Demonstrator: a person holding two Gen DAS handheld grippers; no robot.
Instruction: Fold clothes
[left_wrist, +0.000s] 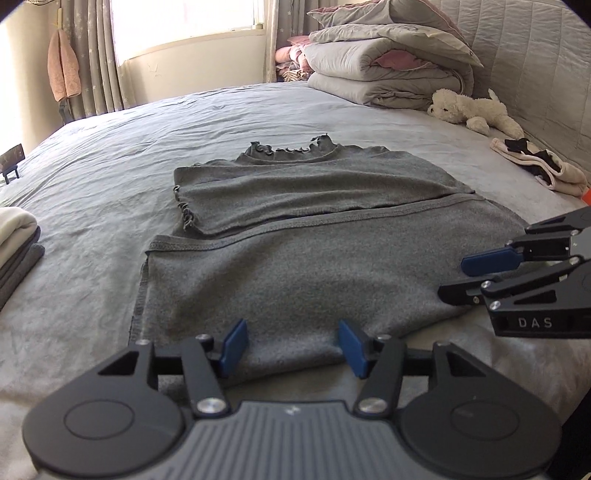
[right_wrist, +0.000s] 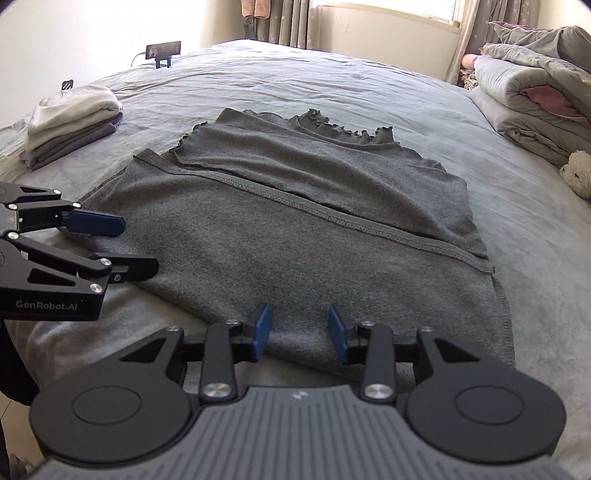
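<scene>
Grey bed (left_wrist: 110, 155): folded grey top (left_wrist: 295, 236) at centre. Left claw (left_wrist: 291, 349) and right claw (right_wrist: 299, 332) both spread at its near edge, pinching nothing.

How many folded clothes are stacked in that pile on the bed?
3 that I can tell: a white one on top, then two grey ones, upper and lower, in the pile beside the grey top. More may be hidden.

item: grey knit top (left_wrist: 295, 236) | features: ruffled neckline and ruffled cuff, stitched hem seam | state: partly folded, sleeve laid across the chest, lower part doubled up toward the sleeve | pose: flat, neckline turned away from the cameras | location: middle of the grey bedsheet (left_wrist: 110, 155)
</scene>
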